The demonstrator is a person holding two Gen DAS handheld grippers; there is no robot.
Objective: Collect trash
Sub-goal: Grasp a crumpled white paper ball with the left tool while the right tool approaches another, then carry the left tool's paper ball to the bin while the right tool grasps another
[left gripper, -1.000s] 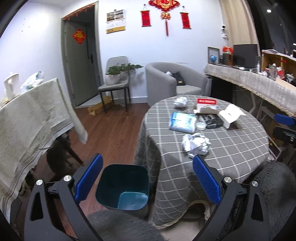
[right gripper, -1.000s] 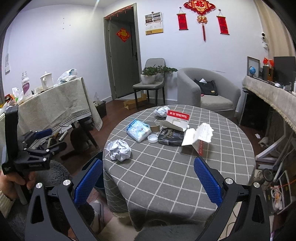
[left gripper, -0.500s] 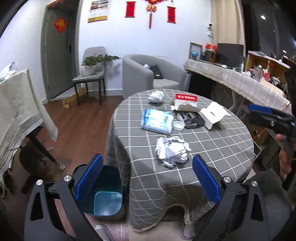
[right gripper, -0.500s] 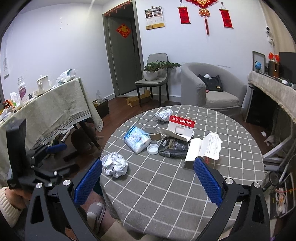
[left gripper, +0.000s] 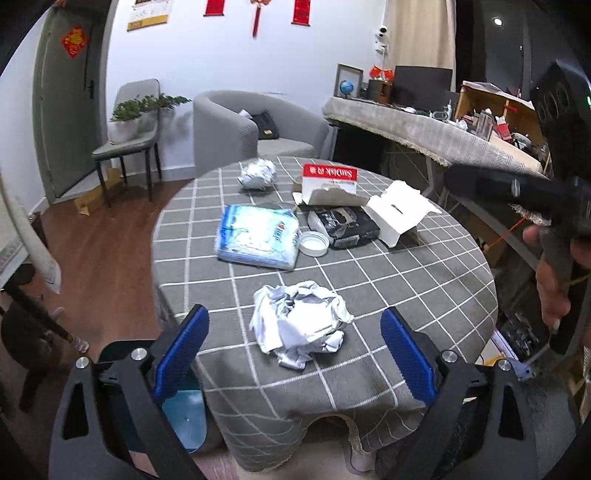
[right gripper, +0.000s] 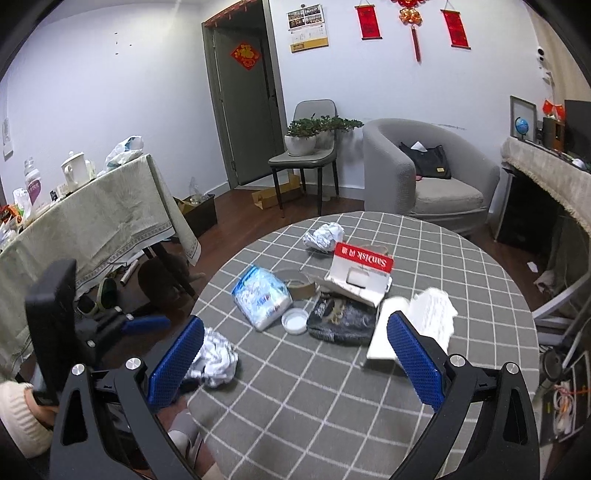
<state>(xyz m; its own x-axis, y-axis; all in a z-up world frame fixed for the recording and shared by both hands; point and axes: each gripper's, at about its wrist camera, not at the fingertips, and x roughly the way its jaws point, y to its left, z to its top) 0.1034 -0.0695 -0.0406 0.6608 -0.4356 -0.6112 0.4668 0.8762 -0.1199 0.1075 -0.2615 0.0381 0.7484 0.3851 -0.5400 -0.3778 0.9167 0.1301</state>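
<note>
A round table (left gripper: 424, 295) in a grey checked cloth fills mid-frame. On it lie two crumpled foil-paper balls (left gripper: 299, 325), a blue-white plastic pack (left gripper: 258, 236), a white lid (left gripper: 314, 243), a black pouch (left gripper: 347, 225) and torn white cartons (left gripper: 399, 210).

The right claw (right gripper: 295, 354) hangs open over the checked table (right gripper: 332, 398), a crumpled paper ball (right gripper: 216, 363) beside its left finger.

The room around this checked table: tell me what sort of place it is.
Most likely a home living room. A grey armchair stands by the wall, red festive hangings decorate it, and a potted plant sits on a chair beside the door.
</note>
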